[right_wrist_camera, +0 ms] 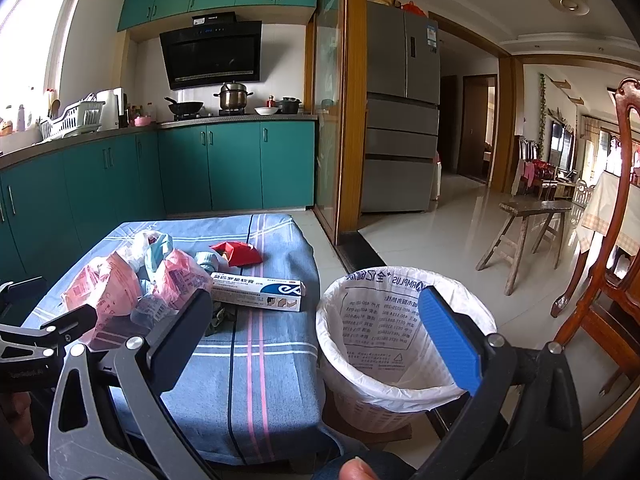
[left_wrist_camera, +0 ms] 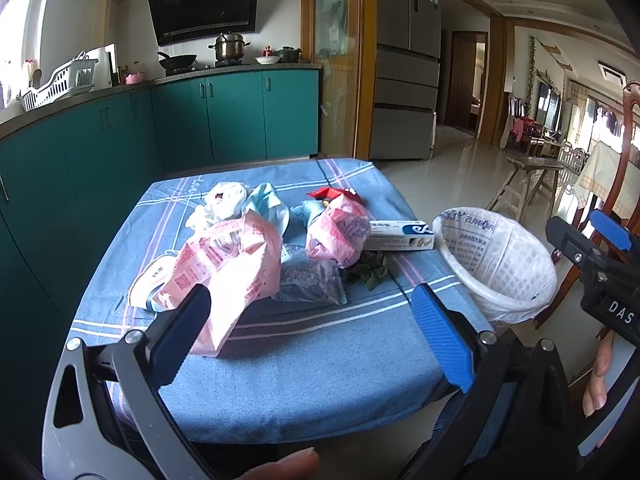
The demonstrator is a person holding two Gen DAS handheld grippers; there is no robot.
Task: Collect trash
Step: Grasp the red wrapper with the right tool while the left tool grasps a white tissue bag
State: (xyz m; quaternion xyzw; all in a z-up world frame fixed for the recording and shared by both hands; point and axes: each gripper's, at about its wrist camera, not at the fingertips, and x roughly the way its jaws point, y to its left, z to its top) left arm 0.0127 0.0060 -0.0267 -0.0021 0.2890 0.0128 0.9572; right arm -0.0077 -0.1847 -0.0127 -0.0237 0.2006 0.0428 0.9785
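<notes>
On a small table covered with a blue plaid cloth (left_wrist_camera: 304,344), a heap of trash lies piled together: two crumpled pink plastic bags (left_wrist_camera: 236,264), white crumpled wrapping (left_wrist_camera: 226,198), pale blue scraps, a red wrapper (left_wrist_camera: 332,194), a long white and blue box (left_wrist_camera: 400,235) and some dark leafy bits (left_wrist_camera: 370,270). Much of the heap overlaps, so the lower pieces are hard to tell apart, and the print on the bags is unreadable. Just beside the table's right edge stands a white basket lined with a printed plastic bag (right_wrist_camera: 384,344); its base is cut off behind the right gripper (right_wrist_camera: 320,336). Both grippers are spread wide and hold nothing. The left gripper (left_wrist_camera: 316,332) hovers near the table's front edge, its dark finger overlapping the nearest pink bag in view; whether they touch is unclear. The right gripper spans the gap between box and basket
</notes>
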